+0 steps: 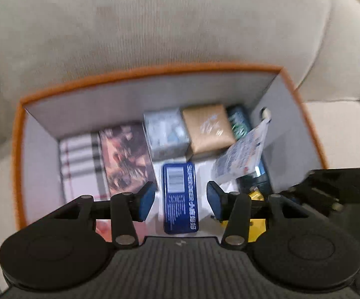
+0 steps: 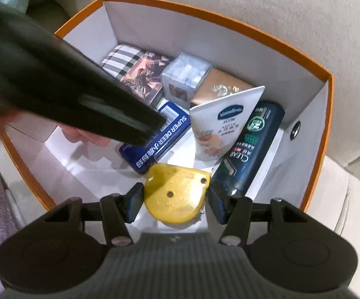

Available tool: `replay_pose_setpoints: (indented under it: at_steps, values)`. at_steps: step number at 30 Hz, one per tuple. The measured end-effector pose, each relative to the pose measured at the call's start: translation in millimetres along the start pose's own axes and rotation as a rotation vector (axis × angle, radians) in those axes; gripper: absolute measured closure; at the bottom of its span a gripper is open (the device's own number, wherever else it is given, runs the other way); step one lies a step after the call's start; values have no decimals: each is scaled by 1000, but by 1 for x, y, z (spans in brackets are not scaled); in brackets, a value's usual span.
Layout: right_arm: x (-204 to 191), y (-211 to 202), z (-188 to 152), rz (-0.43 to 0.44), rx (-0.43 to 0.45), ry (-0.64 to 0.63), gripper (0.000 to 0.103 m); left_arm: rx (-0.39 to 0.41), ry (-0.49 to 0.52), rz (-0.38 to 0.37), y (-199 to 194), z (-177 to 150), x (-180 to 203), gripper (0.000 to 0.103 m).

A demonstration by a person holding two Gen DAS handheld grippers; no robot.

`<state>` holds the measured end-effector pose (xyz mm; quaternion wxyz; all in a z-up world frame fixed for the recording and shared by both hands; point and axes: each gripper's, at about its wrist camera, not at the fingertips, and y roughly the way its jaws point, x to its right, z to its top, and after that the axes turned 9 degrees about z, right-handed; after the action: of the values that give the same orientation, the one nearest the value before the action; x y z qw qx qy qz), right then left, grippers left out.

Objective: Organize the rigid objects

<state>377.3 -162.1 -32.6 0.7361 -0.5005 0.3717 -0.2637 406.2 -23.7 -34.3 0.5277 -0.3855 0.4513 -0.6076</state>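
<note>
- We see the right gripper held over the near end of the orange box, its jaws spread with the yellow tape measure between them; the left pad looks to be touching the case, while we cannot tell if the right pad touches it, so a firm hold is not something we can confirm.
- The left gripper hangs wide open above the same box with nothing in its grasp; the blue Super Deer tin lies flat on the box floor directly under the gap.
- Just beyond the tape measure, in the right wrist view, we find the blue tin to the left and the dark Clear bottle lying along the right wall.
- The white Vaseline tube leans tilted between the tin and the bottle, resting partly on the bottle.
- Along the far wall stand, from left to right, a plaid box, a reddish printed box, a clear cube box and a gold box, packed side by side.
- The box sits on a beige sofa, against its back cushion.
- The left gripper's black body crosses the upper left of the right wrist view, blurred.
</note>
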Motion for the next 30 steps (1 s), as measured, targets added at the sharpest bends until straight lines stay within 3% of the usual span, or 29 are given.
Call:
replay_pose_setpoints:
  at_steps: [5, 9, 17, 22, 25, 27, 30]
  values:
    - [1, 14, 8, 0, -67, 60, 45, 124, 26, 11, -32, -16, -11, 47]
    - [4, 24, 10, -13, -101, 98, 45, 145, 16, -11, -43, -22, -20, 47]
    - [-5, 5, 10, -38, -60, 104, 41, 220, 34, -2, -69, -35, -25, 46]
    - [-27, -49, -3, -82, 109, 75, 38, 376, 42, 27, -112, -60, -33, 41]
    - [-47, -88, -21, -121, 259, 48, 31, 511, 32, 80, -144, -82, -37, 31]
    - [-62, -113, -36, -136, 364, 49, 17, 591, 5, 114, -162, -96, -39, 24]
    - [-83, -142, -62, -180, 491, 57, 14, 702, -38, 112, -184, -118, -43, 18]
